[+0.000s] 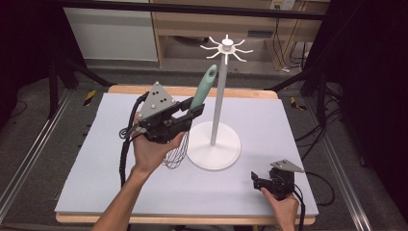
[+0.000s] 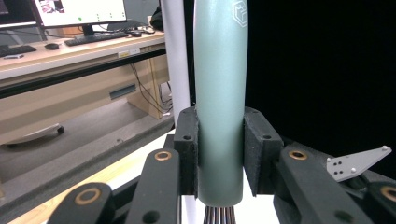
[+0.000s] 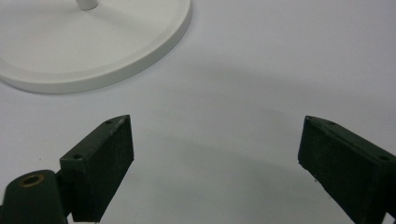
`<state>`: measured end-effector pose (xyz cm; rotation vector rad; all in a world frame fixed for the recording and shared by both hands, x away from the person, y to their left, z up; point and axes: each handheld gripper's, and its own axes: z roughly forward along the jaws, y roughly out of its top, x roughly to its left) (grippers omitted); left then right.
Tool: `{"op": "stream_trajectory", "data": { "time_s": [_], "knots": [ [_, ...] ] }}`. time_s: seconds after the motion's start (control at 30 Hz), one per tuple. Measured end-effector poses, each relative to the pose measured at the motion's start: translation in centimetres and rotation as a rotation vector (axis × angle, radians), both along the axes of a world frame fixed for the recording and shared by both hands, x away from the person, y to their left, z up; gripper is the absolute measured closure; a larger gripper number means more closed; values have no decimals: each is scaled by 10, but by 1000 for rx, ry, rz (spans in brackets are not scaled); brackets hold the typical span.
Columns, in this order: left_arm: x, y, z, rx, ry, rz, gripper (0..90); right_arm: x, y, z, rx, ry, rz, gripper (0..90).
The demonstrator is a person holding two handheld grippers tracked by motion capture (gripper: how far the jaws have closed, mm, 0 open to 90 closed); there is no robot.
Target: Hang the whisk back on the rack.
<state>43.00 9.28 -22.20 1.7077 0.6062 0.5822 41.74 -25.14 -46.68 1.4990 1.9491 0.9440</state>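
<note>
Green-handled whisk (image 1: 198, 98) sits pinched between the pads of the left gripper (image 1: 195, 111), lifted above the table (image 1: 96, 183), just beside the white stand's (image 1: 214, 147) pole. Right gripper (image 1: 253, 179) rests with jaws spread, near the table's front edge.

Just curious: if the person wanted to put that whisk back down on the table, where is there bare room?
The mat is bare at the far left edge, along the near edge between the forearms, and right of the white stand. It is crowded in the middle, where the left gripper holds the whisk beside the stand's pole.
</note>
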Motion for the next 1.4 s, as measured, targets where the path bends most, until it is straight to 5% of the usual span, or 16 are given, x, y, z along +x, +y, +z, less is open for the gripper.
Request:
{"op": "stream_trajectory", "data": {
  "time_s": [0.7,1.4],
  "knots": [
    [10,-20,8,10,-11,-14,690,0,-1,0,4,-1,2,109],
    [28,-30,1,19,6,13,690,0,-1,0,9,1,3,109]
  ]
}}
